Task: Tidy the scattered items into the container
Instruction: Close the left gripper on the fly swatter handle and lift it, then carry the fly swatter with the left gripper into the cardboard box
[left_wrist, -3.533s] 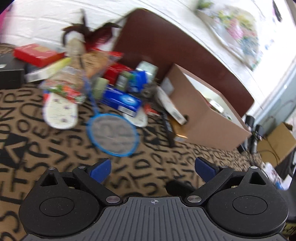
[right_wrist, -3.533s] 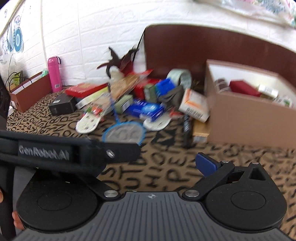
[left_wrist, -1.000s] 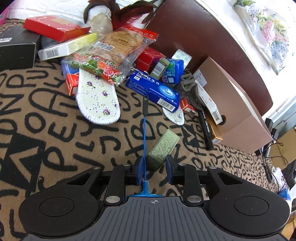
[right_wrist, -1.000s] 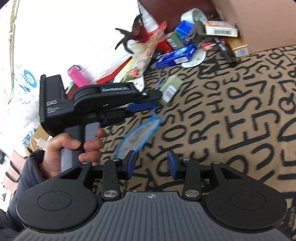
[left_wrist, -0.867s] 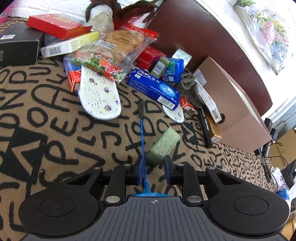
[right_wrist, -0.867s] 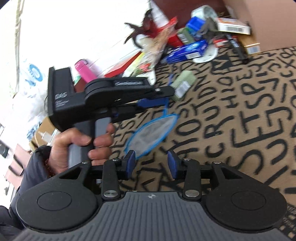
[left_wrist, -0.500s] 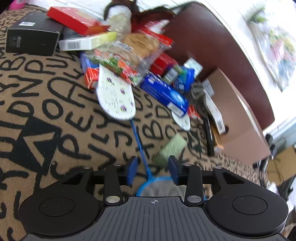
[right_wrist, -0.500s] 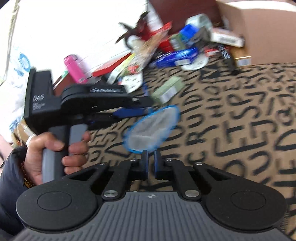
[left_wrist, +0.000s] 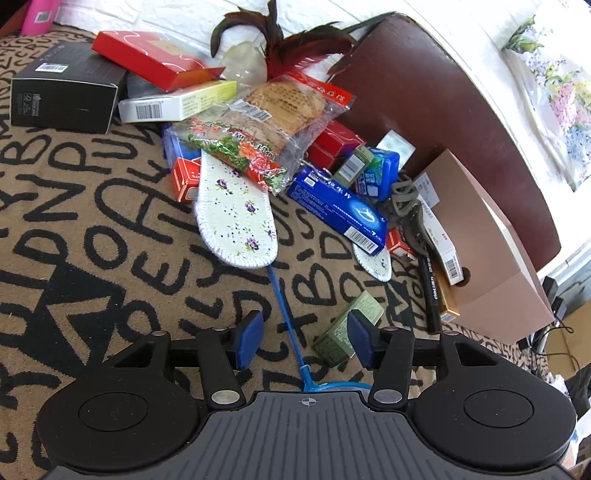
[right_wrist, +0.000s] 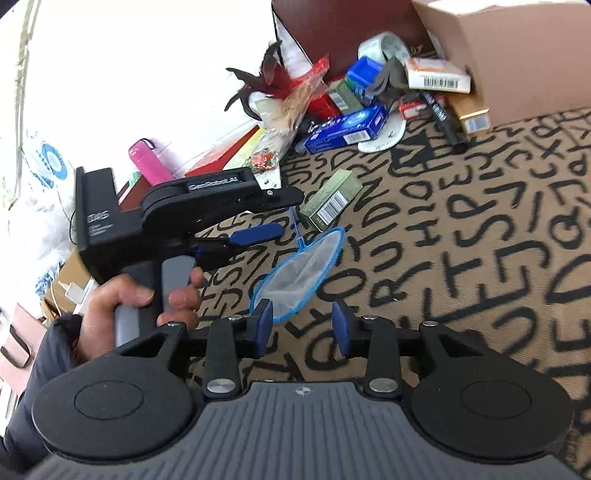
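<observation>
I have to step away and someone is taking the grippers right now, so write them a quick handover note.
Left gripper: open, straddling the blue net's handle, gripping nothing.
Right gripper: open, empty, just short of the net hoop.
The net lies on the lettered blanket beside the green box.
The cardboard box stands at the right; its inside is not visible.
Left to do: net, green box and the pile, including the insole and blue carton.

Letter-patterned rug (left_wrist: 92, 229), white brick wall (left_wrist: 177, 14)
</observation>
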